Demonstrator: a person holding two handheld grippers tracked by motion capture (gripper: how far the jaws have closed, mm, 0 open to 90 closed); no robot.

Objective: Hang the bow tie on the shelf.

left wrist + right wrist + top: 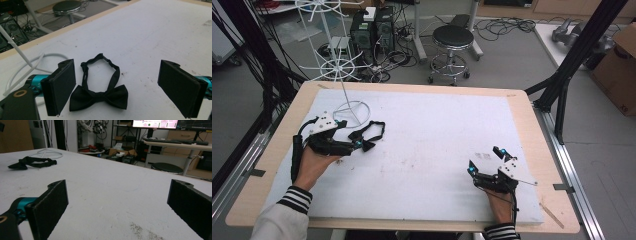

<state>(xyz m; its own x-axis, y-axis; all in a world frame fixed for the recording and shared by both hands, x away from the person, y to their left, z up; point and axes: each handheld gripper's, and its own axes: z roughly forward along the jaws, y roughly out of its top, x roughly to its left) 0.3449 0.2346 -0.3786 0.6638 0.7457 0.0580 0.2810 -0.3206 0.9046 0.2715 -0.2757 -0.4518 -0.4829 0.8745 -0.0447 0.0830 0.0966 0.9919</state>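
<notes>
Right now, progress: I judge the job barely begun; the black bow tie [98, 96] lies flat and ungripped on the white mat [437, 130], so the whole pick-up is left to do.
Bow tie, place: near the mat's left edge, toward the far left corner, just beside the ring base of the white wire rack [352, 107]; its strap loops away from the knot toward the far edge.
Left gripper [362, 142]: I have the jaws spread wide and holding nothing. In the left gripper view the bow sits between the two pads, nearer the left one, not touching either.
Right gripper [484, 160]: jaws also wide and empty, resting near the mat's right front corner, well apart from the bow tie.
Left to do: I'd say closing on the knot.
</notes>
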